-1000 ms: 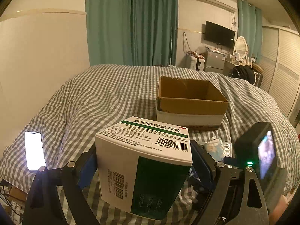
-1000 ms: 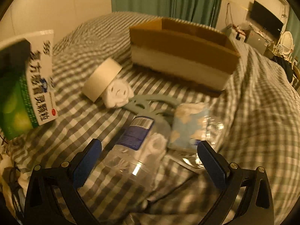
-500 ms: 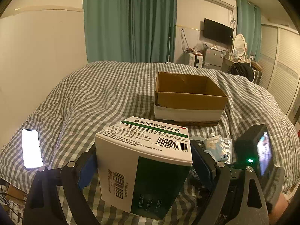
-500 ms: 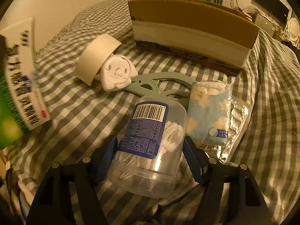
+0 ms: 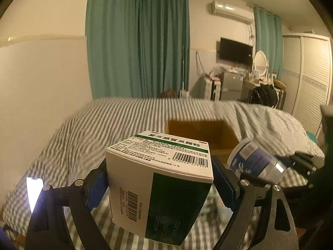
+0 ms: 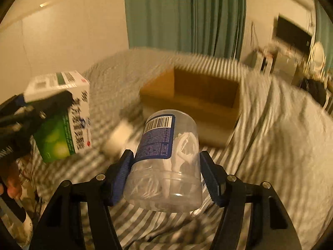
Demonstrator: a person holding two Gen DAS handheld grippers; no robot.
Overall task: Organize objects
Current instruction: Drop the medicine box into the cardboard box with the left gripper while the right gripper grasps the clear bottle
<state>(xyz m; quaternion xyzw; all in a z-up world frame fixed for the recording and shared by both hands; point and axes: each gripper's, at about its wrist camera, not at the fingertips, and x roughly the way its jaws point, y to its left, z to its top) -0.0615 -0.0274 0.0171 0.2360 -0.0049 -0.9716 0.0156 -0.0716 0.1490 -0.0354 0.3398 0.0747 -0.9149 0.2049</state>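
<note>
There are two grippers, one medicine box [image 5: 160, 179], one clear plastic jar [image 6: 166, 162], one cardboard box [image 6: 193, 102] and one lit phone [image 5: 34, 193].

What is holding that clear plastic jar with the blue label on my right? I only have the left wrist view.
Observer: The right tongs are shut on the clear plastic jar with the blue label, one blue pad on each side.
Operator: What's inside it?
Observer: White pieces, mostly toward the end nearest the camera; too blurred to name.
Operator: How close is my box to it?
Observer: The white-and-green cardboard medicine box sits left of the jar, apart from it, with its bright green face showing.
</note>
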